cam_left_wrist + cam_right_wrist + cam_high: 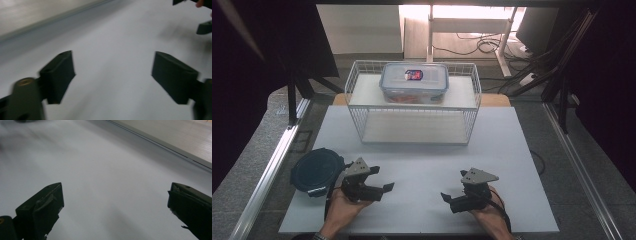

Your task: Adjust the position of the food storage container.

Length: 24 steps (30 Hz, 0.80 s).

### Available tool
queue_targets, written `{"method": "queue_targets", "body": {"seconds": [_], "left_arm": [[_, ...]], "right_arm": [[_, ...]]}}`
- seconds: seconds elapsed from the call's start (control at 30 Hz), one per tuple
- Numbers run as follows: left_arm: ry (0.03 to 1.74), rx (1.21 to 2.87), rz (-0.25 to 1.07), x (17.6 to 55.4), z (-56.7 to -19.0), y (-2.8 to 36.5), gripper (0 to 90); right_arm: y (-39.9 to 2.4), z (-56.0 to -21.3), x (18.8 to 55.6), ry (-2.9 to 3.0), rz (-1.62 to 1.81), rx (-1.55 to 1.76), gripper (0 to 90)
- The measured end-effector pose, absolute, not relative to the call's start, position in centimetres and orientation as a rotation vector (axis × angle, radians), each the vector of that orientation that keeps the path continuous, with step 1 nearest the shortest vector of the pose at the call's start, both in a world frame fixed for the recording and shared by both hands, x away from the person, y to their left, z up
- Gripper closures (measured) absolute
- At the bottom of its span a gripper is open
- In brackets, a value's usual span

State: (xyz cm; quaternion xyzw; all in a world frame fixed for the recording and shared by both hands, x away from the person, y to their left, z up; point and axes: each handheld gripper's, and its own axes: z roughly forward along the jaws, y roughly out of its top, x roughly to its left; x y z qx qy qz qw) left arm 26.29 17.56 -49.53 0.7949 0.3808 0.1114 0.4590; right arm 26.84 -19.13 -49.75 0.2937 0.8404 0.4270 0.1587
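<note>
A person stands at a white tabletop point(422, 165) w/ a hand-held gripper in each hand, both low near the front edge, tips facing each other. Left hand-held gripper point(379, 189): jaws apart, nothing between them. Right hand-held gripper point(451, 200): jaws wide, empty too. Nearest thing is a dark round lid point(317, 170), flat on the tabletop just beside the left one, close to the left edge. At the back, a white wire rack point(412, 102) carries a clear lidded food box point(414, 82) on its top shelf.

Judgement: if the lid is next, come in low from its inner side and pinch the rim; a push outward could slide it off the edge. Plenty of bare room between grippers and rack; mind the rack's front wires.
</note>
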Motion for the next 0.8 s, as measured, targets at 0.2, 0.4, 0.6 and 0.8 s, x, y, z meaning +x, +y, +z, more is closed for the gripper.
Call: {"method": "queue_targets", "body": {"seconds": [0.2, 0.4, 0.6, 0.8], "left_arm": [[1.017, 1.942, 0.318, 28.1, -47.1, 19.8, 53.6], [1.156, 1.9, 0.406, 29.4, -46.2, 24.0, 79.4], [1.317, 1.812, 0.488, 29.6, -46.7, 29.9, 88.6], [1.445, 1.748, 0.547, 29.0, -47.5, 34.1, 90.0]], "right_arm": [[-18.8, -50.0, 26.8, 2.417, 1.195, 0.831, 0.4], [-18.6, -50.1, 26.8, 2.432, 1.17, 0.823, 0.8], [-18.6, -50.3, 26.9, 2.45, 1.148, 0.811, 1.9], [-18.5, -50.5, 27.0, 2.465, 1.129, 0.807, 2.2]]}}
